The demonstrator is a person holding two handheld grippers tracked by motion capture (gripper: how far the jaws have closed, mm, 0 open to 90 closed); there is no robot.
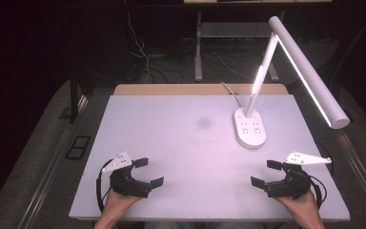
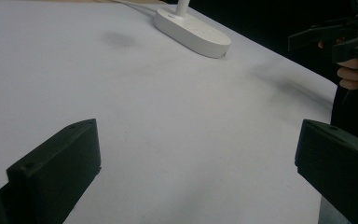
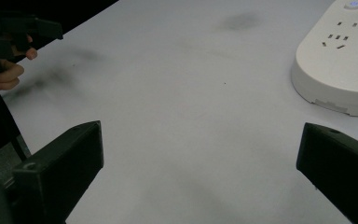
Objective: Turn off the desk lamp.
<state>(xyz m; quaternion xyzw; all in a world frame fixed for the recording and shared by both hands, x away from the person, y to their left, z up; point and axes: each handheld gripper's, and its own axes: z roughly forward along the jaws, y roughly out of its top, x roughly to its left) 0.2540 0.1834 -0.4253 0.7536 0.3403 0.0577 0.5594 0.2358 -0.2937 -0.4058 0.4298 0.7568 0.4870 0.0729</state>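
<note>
Dim room, lamp (image 1: 310, 76) glare, soft pics

One white desk lamp (image 1: 267, 90) with a long tube head and an oval base stands at the far right of one pale rectangular table (image 1: 171, 143). Two black two-jaw grippers rest at the near edge: a left gripper (image 1: 147, 172) and a right gripper (image 1: 265, 173), each topped by one grey three-cornered plate and each held by one hand.

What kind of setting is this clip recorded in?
Probably a lab or data-collection workstation in a darkened room: a bare white table lit by a desk lamp with sockets in its base, loose cables on the floor behind, and a hand-held claw in each hand.
</note>
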